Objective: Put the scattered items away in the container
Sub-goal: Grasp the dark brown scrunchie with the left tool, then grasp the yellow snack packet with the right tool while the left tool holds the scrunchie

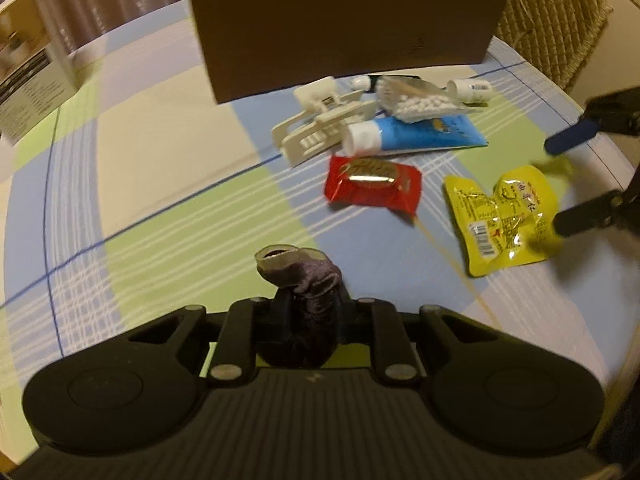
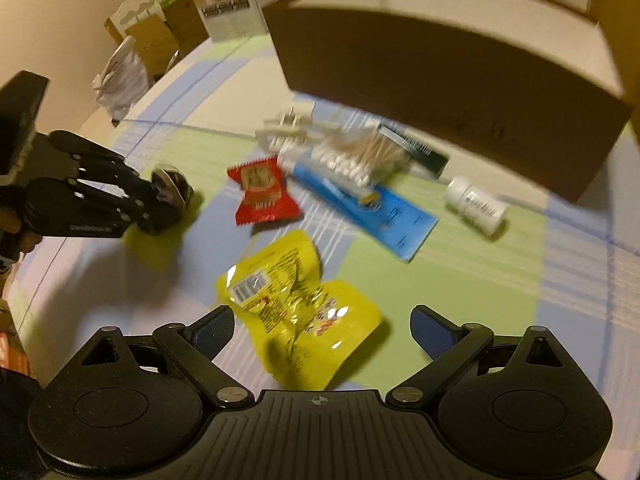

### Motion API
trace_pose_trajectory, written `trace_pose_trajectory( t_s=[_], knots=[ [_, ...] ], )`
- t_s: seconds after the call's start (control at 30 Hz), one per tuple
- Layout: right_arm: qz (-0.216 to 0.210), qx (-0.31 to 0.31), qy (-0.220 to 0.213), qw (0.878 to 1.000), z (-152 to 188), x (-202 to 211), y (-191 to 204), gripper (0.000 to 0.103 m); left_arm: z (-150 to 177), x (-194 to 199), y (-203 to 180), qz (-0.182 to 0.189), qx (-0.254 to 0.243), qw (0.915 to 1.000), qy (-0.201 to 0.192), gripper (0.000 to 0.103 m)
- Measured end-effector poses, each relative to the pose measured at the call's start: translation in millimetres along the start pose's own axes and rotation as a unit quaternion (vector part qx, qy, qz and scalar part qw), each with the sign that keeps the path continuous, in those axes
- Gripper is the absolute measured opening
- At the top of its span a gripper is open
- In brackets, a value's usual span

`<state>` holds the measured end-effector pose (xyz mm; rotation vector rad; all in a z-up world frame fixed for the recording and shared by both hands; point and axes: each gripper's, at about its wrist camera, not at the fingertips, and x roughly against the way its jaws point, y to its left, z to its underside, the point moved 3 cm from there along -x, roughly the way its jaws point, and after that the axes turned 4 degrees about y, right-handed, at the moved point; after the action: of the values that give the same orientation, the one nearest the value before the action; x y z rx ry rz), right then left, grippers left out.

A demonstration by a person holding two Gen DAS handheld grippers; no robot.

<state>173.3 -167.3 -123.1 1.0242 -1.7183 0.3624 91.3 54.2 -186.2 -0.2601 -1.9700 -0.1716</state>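
Note:
A dark purple scrunchie is pinched in my left gripper, which is shut on it just above the checked tablecloth; the right wrist view shows that gripper at the left. My right gripper is open, and its blue-padded fingers straddle a crumpled yellow packet without touching it. Beyond lie a red packet, a blue tube, a bag of cotton swabs, a white plastic clip and a white bottle. Behind them stands the open cardboard box.
Printed boxes and a crinkled plastic bag line the table's far left edge. A wicker chair back rises behind the box at the right. A dark green item lies under the swabs.

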Motion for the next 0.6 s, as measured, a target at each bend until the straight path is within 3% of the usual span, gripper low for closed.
trace_pose_trajectory(
  t_s=[0.2,0.23,0.27,0.37,0.4,0.47,0.53,0.57,0.6],
  knots=[
    [-0.033,-0.083,-0.012,0.996,12.3,-9.2,-19.4,0.097,8.3,5.0,4.9,-0.002,0.026,0.9997,-0.004,0.016],
    [-0.046,-0.100,-0.016,0.994,14.2,-9.6,-22.3,0.077,9.2,5.1,5.2,-0.002,0.029,0.9996,-0.004,0.016],
    [-0.061,-0.119,-0.020,0.991,15.4,-10.2,-25.9,0.066,9.9,5.3,5.3,-0.002,0.031,0.9995,-0.005,0.016],
    [-0.103,-0.187,-0.050,0.976,19.4,-8.3,-41.1,0.065,10.5,5.5,5.2,-0.001,0.034,0.9994,-0.005,0.016],
    [-0.125,-0.212,-0.060,0.967,21.8,-8.6,-45.9,0.060,10.7,5.5,5.3,-0.002,0.033,0.9994,-0.004,0.016],
    [-0.178,-0.254,-0.070,0.948,28.1,-13.3,-53.4,0.023,10.9,5.6,5.4,-0.002,0.033,0.9994,-0.004,0.016],
    [-0.217,-0.288,-0.073,0.930,34.9,-20.0,-58.4,0.020,10.7,5.8,5.6,-0.002,0.035,0.9994,-0.003,0.016],
    [-0.233,-0.303,-0.077,0.921,37.4,-21.9,-59.5,0.008,10.5,6.0,5.7,-0.002,0.036,0.9993,-0.003,0.016],
    [-0.251,-0.317,-0.083,0.911,40.0,-22.6,-60.5,0.005,10.4,6.3,6.0,-0.002,0.038,0.9993,-0.002,0.016]
  ],
)
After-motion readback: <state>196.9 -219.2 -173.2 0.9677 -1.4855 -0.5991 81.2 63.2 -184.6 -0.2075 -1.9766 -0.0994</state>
